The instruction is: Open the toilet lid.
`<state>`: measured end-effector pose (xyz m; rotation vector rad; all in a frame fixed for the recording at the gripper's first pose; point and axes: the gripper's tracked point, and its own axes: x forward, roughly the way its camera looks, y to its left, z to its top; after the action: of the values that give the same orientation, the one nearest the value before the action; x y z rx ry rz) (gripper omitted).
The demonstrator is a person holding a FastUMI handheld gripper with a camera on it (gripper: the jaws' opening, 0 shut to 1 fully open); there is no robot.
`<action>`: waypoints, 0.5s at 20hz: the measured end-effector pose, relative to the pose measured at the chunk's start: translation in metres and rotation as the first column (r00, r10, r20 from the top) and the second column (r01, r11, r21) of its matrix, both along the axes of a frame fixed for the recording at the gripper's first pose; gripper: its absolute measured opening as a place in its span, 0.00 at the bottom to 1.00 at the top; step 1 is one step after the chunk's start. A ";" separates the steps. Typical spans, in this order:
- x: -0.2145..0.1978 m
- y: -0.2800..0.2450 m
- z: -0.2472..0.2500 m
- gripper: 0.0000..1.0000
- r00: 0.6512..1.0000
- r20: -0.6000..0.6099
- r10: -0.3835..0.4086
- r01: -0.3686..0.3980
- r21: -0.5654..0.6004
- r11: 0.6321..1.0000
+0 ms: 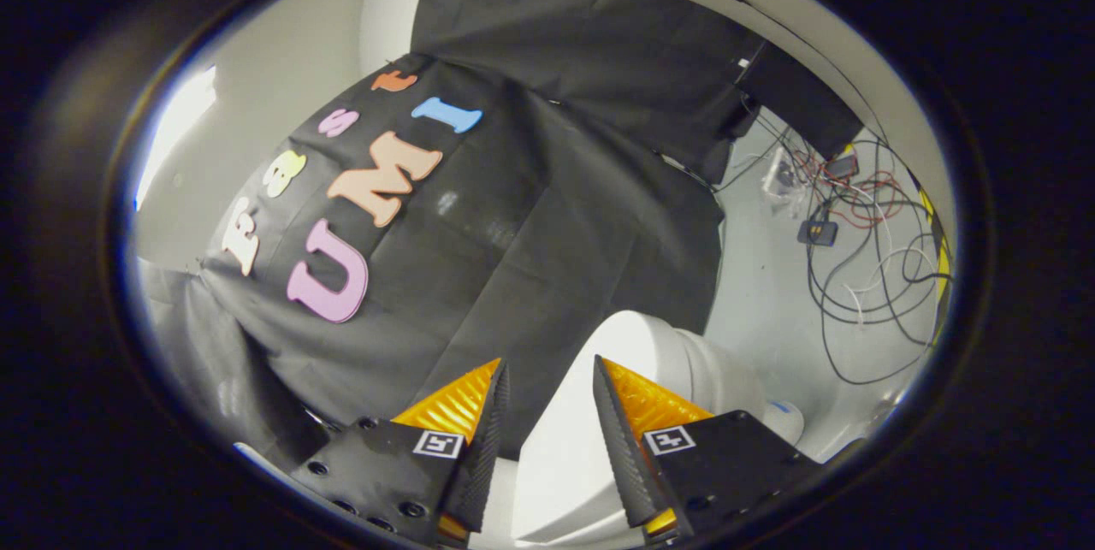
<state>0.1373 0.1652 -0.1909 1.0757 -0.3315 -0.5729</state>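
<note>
Fingers (500,413) of your gripper (547,379) stand parted with a clear gap, and the white toilet lid (569,439) shows in that gap, running on beyond the tips. Neither finger visibly presses on it, so you hold nothing as far as I can judge; whether the right finger brushes the lid's surface I cannot tell. The lid looks raised and tilted back toward the black cloth wall (530,216), with the rounded white toilet body (723,370) just beside the right finger. The spread fingers straddling the lid's edge suit either a pinch on it or a push against it, and the tilted view suggests your wrist is rolled to follow the lid's swing.

Beyond the toilet, a tangle of cables (864,268) lies loose on the pale floor (761,310), well apart from your work.

As for writing, each finger base carries a small square marker (438,444); it is a coded pattern, not words, and no brand shows on the toilet.
</note>
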 end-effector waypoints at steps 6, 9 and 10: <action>-0.028 0.001 -0.038 0.62 0.988 -0.007 -0.151 0.151 0.123 0.981; -0.039 0.006 -0.058 0.62 0.978 -0.020 -0.208 0.208 0.192 0.959; -0.041 0.007 -0.066 0.62 0.974 -0.031 -0.223 0.224 0.213 0.951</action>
<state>0.0966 0.1718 -0.2565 1.2537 -0.3950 -0.8298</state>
